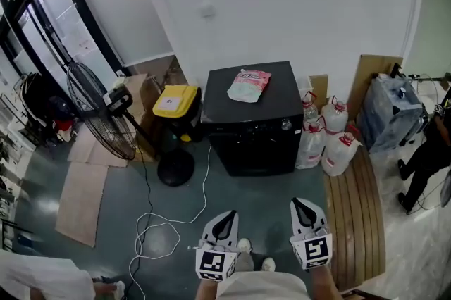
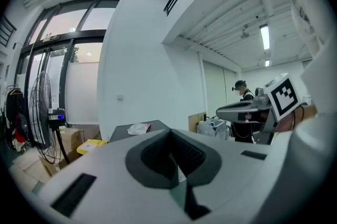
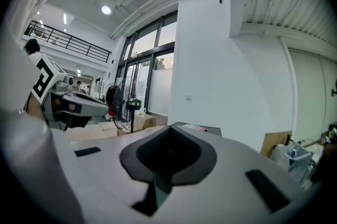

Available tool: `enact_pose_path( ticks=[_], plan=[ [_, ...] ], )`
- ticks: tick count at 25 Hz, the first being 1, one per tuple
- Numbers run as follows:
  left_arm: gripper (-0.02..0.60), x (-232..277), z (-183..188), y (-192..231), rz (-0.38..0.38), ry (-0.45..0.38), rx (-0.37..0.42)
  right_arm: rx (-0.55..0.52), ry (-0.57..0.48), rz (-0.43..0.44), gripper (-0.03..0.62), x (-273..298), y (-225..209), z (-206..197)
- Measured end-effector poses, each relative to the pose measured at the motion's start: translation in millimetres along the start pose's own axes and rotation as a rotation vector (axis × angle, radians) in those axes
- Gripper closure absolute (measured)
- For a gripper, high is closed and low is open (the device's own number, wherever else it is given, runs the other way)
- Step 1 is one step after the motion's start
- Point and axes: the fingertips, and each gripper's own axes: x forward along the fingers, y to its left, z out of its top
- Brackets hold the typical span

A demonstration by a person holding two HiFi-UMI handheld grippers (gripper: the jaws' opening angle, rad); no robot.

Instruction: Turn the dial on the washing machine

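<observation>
The black washing machine (image 1: 250, 144) stands against the white wall in the middle of the head view. Its small silver dial (image 1: 286, 125) sits at the upper right of the front panel. A pink pouch (image 1: 249, 85) lies on the lid. Both grippers are held low near the person's body, well short of the machine. My left gripper (image 1: 227, 216) is shut and empty. So is my right gripper (image 1: 299, 204), which lines up roughly below the dial. In the left gripper view the machine's top (image 2: 152, 126) shows far beyond the closed jaws (image 2: 171, 136). The right gripper (image 3: 168, 132) also points toward it.
A standing fan (image 1: 99, 112) and a yellow-lidded bin (image 1: 175, 101) stand left of the machine. A white cable (image 1: 169, 221) loops over the floor. White jugs (image 1: 331, 140) crowd its right side, beside a wooden panel (image 1: 356, 221). A person (image 1: 430, 151) stands far right.
</observation>
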Motion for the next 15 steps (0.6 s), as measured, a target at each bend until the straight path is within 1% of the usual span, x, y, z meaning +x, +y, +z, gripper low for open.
enact_pose_path(
  ticks=[8,15],
  plan=[
    [0.571,36,-5,29,-0.011,-0.007,-0.013,-0.032,0.007,-0.005,0.588,38,-12,-1],
    [0.571,94,-5,65,-0.072,-0.019,-0.028,-0.059,0.041,-0.046,0.588,93,-28,-3]
  ],
)
